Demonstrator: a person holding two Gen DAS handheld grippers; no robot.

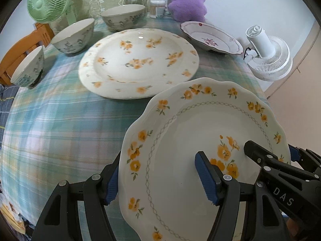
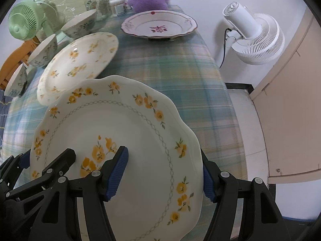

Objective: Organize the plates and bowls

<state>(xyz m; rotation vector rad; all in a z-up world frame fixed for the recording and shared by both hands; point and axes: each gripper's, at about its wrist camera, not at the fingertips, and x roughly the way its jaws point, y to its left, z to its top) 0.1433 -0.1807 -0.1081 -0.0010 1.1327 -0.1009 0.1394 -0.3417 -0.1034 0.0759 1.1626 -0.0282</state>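
I see the scalloped plate [image 1: 180,140] with yellow flowers lifted above the table, its far edge overlapping the big round flowered plate [image 1: 138,62].

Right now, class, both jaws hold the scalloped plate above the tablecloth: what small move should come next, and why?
Probably carry the scalloped plate forward, over the large round plate, and lower it there. The left gripper and right gripper clamp opposite rims, the round plate lies bare just ahead, and stacking suits the task.
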